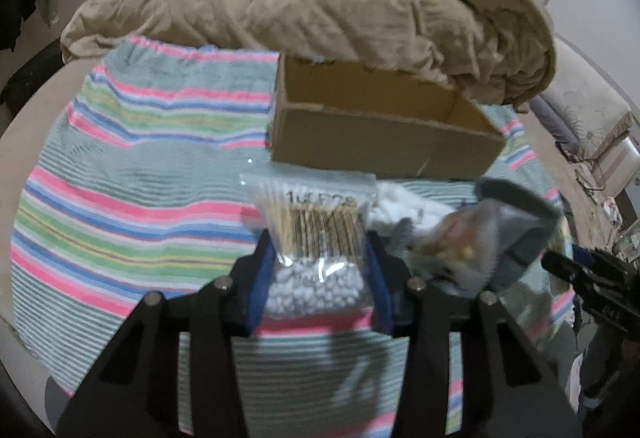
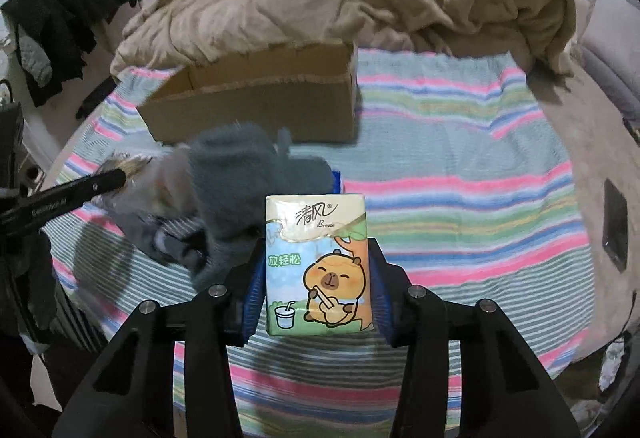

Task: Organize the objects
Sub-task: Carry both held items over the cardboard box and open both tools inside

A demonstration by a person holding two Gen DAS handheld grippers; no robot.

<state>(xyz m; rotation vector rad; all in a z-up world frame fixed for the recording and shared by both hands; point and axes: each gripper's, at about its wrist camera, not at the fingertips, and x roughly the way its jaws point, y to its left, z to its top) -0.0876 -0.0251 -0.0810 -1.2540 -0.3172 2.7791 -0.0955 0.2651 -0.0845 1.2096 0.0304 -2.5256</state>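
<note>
Barely begun: both grippers are loaded, and the cardboard box looks empty as far as its visible inside shows.

Up front, the left gripper (image 1: pixel 320 262) is clamped on a clear bag of cotton swabs (image 1: pixel 316 238), held above the striped towel (image 1: pixel 140 165) just short of the cardboard box (image 1: pixel 380 125), whose visible inner walls show nothing inside; part of its floor is hidden. The right gripper (image 2: pixel 318 270) is closed on a pocket tissue pack (image 2: pixel 318 266) printed with a cartoon capybara, also held near the box. On the towel between the two, a grey fuzzy glove (image 2: pixel 240 189) and a crinkled clear bag (image 1: pixel 452 246) with small yellowish contents lie in a pile, so I judge that nearly all the sorting is left.
</note>
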